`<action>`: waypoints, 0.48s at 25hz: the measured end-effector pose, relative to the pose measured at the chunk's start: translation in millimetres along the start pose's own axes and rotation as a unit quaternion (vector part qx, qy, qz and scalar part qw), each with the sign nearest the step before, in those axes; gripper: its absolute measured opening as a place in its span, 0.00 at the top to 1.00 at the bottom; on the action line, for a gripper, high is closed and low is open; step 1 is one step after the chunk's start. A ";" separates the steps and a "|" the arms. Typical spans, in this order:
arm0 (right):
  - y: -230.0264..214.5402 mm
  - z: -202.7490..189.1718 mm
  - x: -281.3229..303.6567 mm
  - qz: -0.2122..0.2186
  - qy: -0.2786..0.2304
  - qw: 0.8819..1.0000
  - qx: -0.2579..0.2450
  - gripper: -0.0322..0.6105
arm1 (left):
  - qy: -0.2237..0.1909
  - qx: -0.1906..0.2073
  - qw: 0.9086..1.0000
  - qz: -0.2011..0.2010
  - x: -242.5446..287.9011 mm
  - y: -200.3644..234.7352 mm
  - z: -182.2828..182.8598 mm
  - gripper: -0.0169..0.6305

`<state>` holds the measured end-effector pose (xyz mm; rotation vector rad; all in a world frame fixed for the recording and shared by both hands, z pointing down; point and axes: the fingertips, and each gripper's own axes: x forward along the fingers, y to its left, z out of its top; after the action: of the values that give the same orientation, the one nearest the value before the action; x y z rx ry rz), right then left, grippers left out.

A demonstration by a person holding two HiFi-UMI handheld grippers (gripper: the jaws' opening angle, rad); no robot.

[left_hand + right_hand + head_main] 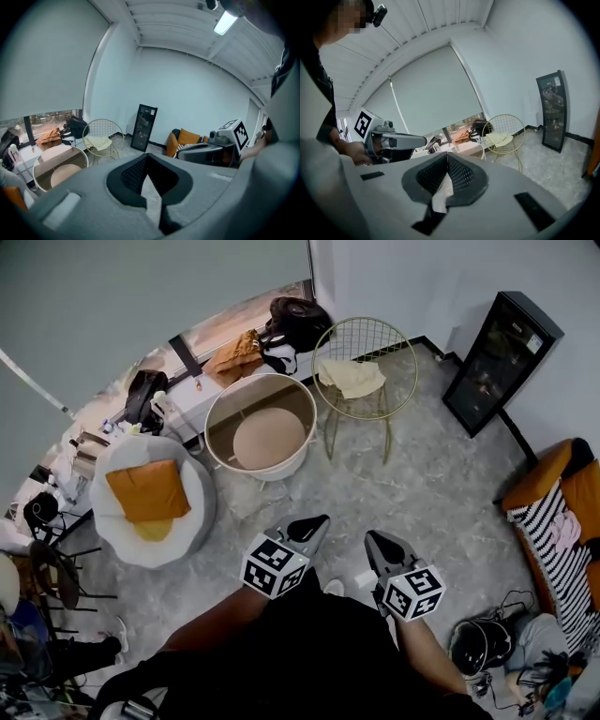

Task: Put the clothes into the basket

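Observation:
A white round basket (261,427) with a beige bottom stands on the grey floor ahead of me; nothing lies inside it. To its right, a pale yellow cloth (350,378) is draped on a gold wire chair (367,362). My left gripper (321,521) and right gripper (373,538) hang side by side in front of my body, short of the basket, both shut and holding nothing. The left gripper view has its jaws (146,157) together, with the basket (60,168) and the cloth (97,142) at the left. The right gripper view, jaws (447,155) together, sees the cloth (499,138) too.
An orange-brown garment (236,354) lies on the window ledge beside a black bag (298,317). A grey pouf with an orange cushion (148,489) sits at the left. A black cabinet (502,357) leans on the right wall, and a sofa (562,521) lies further right.

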<state>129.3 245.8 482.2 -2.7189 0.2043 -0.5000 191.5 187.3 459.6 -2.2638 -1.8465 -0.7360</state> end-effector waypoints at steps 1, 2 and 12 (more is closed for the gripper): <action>-2.3 -0.1 2.9 0.000 0.001 1.000 0.002 0.93 | -0.001 0.000 1.000 0.000 3.6 2.9 1.8 0.97; -4.5 -0.4 6.5 0.000 0.003 1.000 0.003 0.93 | -0.001 0.000 1.000 0.000 7.2 6.1 3.7 0.97; -41.8 35.5 78.4 -0.004 0.021 1.000 -0.008 0.93 | -0.010 -0.013 1.000 0.002 48.5 78.5 33.6 0.97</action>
<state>218.2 280.0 491.9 -2.7280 0.2095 -0.5595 282.1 224.3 467.7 -2.2982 -1.8525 -0.7431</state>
